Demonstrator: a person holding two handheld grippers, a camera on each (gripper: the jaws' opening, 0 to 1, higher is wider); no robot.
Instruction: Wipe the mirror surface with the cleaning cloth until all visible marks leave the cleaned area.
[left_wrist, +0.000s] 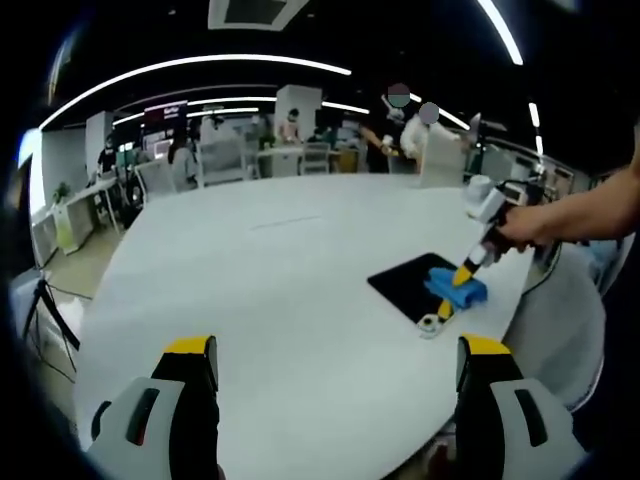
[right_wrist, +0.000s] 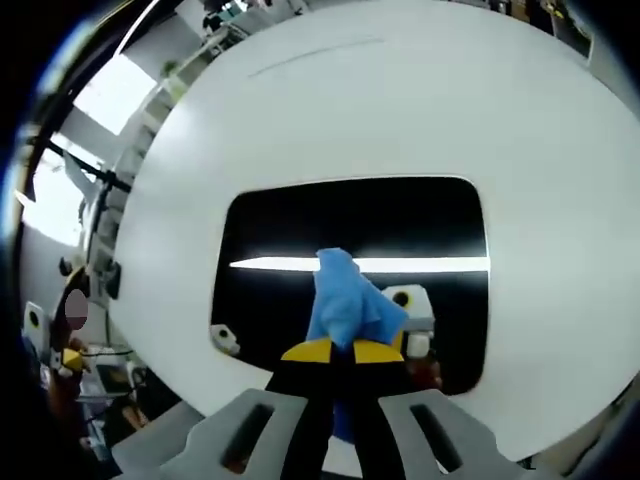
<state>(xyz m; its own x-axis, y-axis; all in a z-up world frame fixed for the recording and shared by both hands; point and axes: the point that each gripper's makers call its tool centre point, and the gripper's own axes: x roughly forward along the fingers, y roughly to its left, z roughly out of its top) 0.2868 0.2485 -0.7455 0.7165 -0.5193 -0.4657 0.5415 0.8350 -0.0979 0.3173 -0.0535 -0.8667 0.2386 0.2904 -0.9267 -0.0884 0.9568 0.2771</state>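
Observation:
A dark rectangular mirror (right_wrist: 400, 215) lies flat on the white table (right_wrist: 330, 110) and reflects a bright ceiling light. My right gripper (right_wrist: 343, 350) is shut on a blue cleaning cloth (right_wrist: 345, 295), which rests on the mirror's near part. In the left gripper view the mirror (left_wrist: 405, 282) lies at the table's right side, with the blue cloth (left_wrist: 457, 288) on it under the right gripper (left_wrist: 462, 277), held by a person's hand (left_wrist: 530, 226). My left gripper (left_wrist: 335, 355) is open, hovering over the bare table with nothing between its jaws.
The round white table (left_wrist: 250, 290) has its edge close to the mirror on the right. A small white bracket (left_wrist: 432, 325) sits at the mirror's corner. Desks, chairs and several people fill the far office background. A cable stand (left_wrist: 45, 305) is left of the table.

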